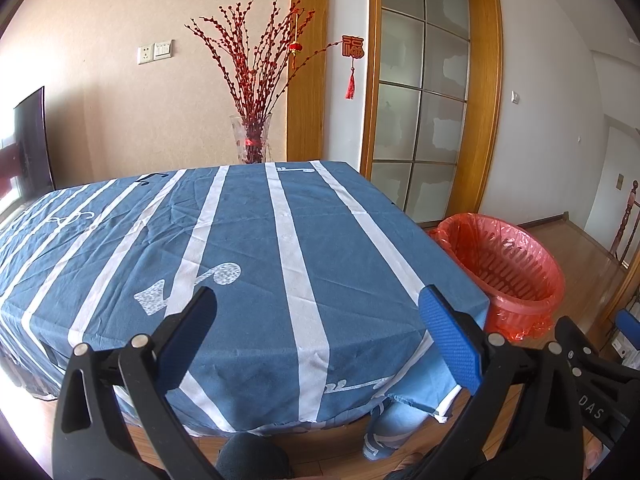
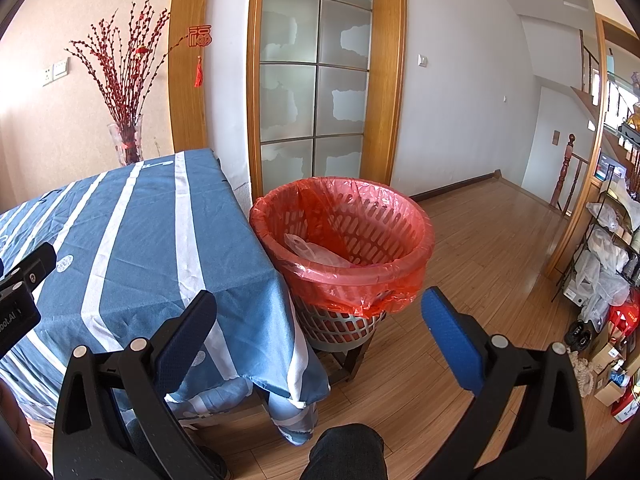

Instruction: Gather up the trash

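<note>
A slatted trash basket lined with a red plastic bag stands on a low stool at the table's right corner; in the left wrist view the basket shows past the table edge. A crumpled pale plastic bag lies inside it. My left gripper hangs open over the near edge of the blue striped tablecloth, nothing between its blue pads. My right gripper is open too, in front of and just below the basket, holding nothing. No loose trash shows on the tablecloth.
A glass vase with red branches stands behind the table's far edge. A framed glass door is behind the basket. Wooden floor stretches right to a cluttered shelf rack. The person's knee is below.
</note>
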Demonstrator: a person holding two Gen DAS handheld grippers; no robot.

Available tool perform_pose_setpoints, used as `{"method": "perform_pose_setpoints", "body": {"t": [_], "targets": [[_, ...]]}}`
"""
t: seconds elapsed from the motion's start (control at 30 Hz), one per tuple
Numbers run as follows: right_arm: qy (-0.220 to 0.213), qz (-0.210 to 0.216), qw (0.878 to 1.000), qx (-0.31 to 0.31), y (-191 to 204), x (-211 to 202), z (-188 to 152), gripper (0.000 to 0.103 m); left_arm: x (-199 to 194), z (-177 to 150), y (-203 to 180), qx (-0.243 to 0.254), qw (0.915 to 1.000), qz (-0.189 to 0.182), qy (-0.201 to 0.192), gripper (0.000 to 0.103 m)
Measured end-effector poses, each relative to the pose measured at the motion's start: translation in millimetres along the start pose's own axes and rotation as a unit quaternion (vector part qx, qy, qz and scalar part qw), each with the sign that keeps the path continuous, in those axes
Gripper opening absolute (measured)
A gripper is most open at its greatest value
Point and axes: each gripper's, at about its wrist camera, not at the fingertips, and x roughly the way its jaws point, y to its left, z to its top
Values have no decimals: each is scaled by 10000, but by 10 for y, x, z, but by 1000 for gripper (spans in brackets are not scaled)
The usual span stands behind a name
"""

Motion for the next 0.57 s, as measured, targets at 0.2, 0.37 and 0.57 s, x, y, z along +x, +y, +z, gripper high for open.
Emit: {"method": "perform_pose_setpoints", "body": {"t": [0.2,0.37,0.57], "targets": [[4,3,10000,3,1,1,4,101,1,-2,-18,41,10000,26,-4,99],[7,11,10000,-1,29,-10,-29,101,7,-4,-25,53,10000,13,10,99],[19,11,10000,-5,27,-8,-28,101,12,-4,-34,50,10000,14,25,99]]}}
